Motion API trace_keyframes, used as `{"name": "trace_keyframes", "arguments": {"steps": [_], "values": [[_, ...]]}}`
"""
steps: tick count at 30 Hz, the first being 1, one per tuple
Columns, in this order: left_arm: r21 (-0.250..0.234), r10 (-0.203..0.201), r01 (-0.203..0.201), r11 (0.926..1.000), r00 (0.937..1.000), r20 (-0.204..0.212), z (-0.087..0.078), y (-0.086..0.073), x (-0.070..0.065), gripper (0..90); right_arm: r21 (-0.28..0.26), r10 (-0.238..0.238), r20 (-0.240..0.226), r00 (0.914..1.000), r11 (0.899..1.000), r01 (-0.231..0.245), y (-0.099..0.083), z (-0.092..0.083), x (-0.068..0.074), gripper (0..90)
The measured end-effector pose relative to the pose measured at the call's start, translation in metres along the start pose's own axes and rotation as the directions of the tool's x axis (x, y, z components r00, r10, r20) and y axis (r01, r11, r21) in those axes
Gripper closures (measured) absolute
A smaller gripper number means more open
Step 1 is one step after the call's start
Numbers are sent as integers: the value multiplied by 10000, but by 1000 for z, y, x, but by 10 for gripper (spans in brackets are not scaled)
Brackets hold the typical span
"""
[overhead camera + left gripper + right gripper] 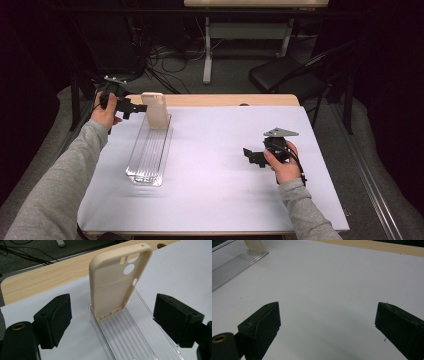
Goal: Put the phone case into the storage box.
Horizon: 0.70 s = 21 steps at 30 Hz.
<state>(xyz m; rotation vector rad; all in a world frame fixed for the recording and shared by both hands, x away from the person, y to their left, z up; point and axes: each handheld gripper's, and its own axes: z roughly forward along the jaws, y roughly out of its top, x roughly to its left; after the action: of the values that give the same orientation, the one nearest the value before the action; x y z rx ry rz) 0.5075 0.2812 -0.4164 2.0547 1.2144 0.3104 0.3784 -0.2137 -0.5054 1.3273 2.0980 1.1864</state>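
Observation:
A beige phone case [155, 110] stands upright at the far end of a clear ribbed tray [150, 152] on the left half of the white table top. My left gripper [137, 108] hovers just left of the case, open. In the left gripper view the case [113, 287] rises from the tray [130, 337] ahead of the left gripper [113, 306], whose jaws stand wide apart and touch nothing. My right gripper [248, 155] rests low over the bare table at the right, open and empty; the right gripper [327, 315] points toward the tray [234, 265].
A wooden strip [215, 100] runs along the table's far edge. Behind it on the floor stand a black folding chair [285, 75], tangled cables [165, 60] and the leg of another table [207, 50]. White surface stretches between tray and right hand.

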Motion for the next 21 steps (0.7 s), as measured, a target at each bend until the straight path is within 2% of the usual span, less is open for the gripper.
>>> {"name": "trace_keyframes", "arguments": {"steps": [6,7,13,18,21], "values": [[252,59,-65,9997,9997,218,1,-3,-10,156,44,109,-128,9999,9999,-109,0,0,-2,58],[321,159,-168,9993,9995,255,0,-3,-11,156,53,80,-154,9998,10000,-79,0,0,-2,58],[432,145,-164,9989,9989,455,-4,-4,-21,157,206,-73,-243,9997,9998,78,3,-1,0,58],[442,203,-238,9987,9968,778,-7,-10,-30,157,306,-232,-286,9993,9992,241,9,-6,2,58],[449,392,-429,9981,9961,795,-9,-14,-35,157,327,-300,-316,9991,9990,310,12,-8,3,58]]}}
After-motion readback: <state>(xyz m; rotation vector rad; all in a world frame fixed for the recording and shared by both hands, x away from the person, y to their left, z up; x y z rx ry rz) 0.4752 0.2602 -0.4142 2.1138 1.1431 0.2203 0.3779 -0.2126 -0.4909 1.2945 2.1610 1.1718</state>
